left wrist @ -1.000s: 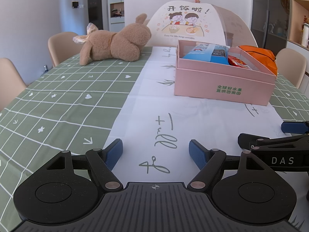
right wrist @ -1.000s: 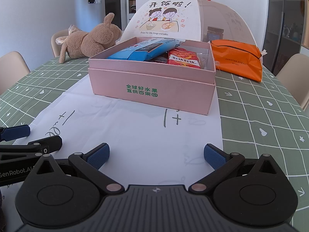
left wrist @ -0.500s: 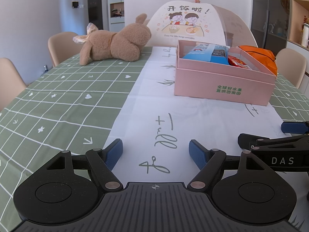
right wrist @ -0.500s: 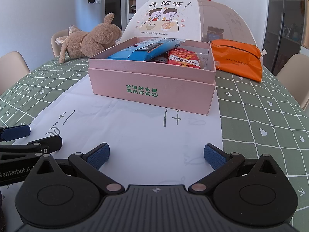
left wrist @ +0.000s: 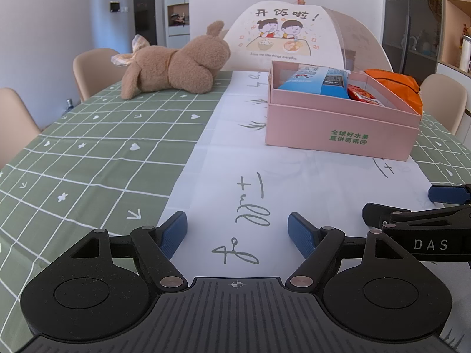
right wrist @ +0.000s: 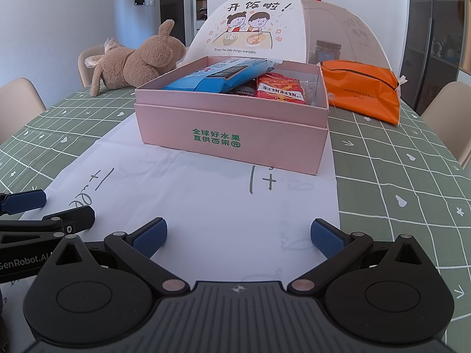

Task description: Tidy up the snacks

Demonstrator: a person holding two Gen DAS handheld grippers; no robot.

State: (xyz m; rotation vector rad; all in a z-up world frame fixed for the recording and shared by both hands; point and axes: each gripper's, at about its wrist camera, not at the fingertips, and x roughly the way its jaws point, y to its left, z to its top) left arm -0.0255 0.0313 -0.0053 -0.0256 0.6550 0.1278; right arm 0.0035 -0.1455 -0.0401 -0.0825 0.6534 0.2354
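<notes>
A pink box (right wrist: 232, 135) (left wrist: 338, 123) stands on the white runner, holding a blue snack pack (right wrist: 223, 75) (left wrist: 312, 81) and a red snack pack (right wrist: 278, 91) (left wrist: 363, 95). An orange pouch (right wrist: 362, 91) (left wrist: 394, 83) lies on the table right of the box. My left gripper (left wrist: 237, 232) is open and empty, low over the runner, well short of the box. My right gripper (right wrist: 238, 235) is open and empty too, in front of the box. Each gripper's fingers show at the edge of the other's view.
A brown plush rabbit (left wrist: 176, 64) (right wrist: 138, 61) lies at the back left. A mesh food cover (left wrist: 294, 38) (right wrist: 265, 32) stands behind the box. Beige chairs (left wrist: 94, 70) ring the table (left wrist: 88, 153), which has a green checked cloth.
</notes>
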